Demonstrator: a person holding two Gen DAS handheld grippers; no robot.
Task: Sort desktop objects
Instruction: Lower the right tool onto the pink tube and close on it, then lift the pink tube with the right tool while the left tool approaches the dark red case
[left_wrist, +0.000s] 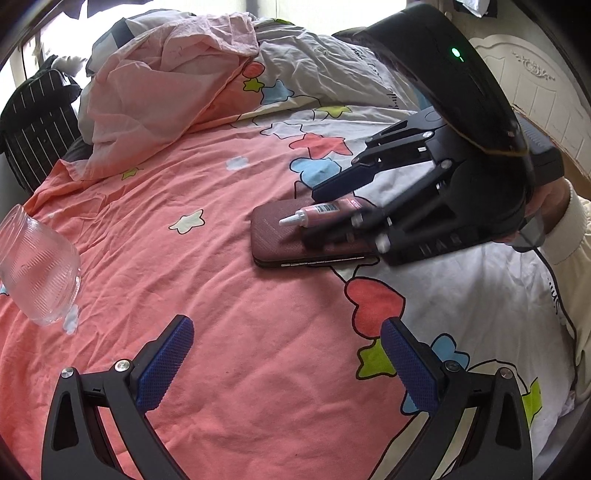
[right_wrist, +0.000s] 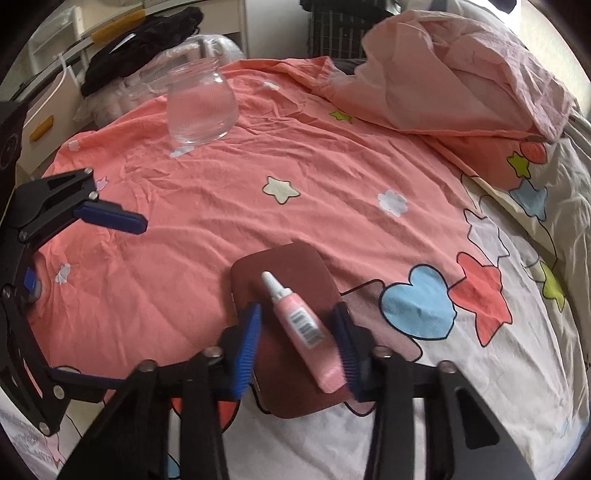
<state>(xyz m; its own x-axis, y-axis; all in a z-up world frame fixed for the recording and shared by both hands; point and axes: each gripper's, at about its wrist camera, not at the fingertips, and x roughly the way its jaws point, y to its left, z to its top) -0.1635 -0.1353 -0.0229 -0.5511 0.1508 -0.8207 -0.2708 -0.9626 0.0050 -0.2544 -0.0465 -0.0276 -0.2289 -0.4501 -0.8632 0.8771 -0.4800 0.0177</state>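
A small pink tube with a white nozzle (right_wrist: 301, 325) lies on a dark red wallet-like case (right_wrist: 291, 273) on the bed. My right gripper (right_wrist: 297, 332) is open, its blue pads on either side of the tube; the right pad is close to or touching it. In the left wrist view the right gripper (left_wrist: 325, 218) straddles the tube (left_wrist: 321, 212) on the case (left_wrist: 291, 240). My left gripper (left_wrist: 286, 354) is open and empty, low over the pink cover, short of the case. A clear glass jar (left_wrist: 38, 269) stands at the far left, also in the right wrist view (right_wrist: 201, 107).
The bed has a pink quilt cover with stars and hearts (right_wrist: 295, 184). A crumpled pale pink sheet (right_wrist: 461, 74) is heaped at the back. A dark striped bag (left_wrist: 37, 122) and a white headboard (left_wrist: 535, 92) border the bed. My left gripper shows in the right wrist view (right_wrist: 110, 218).
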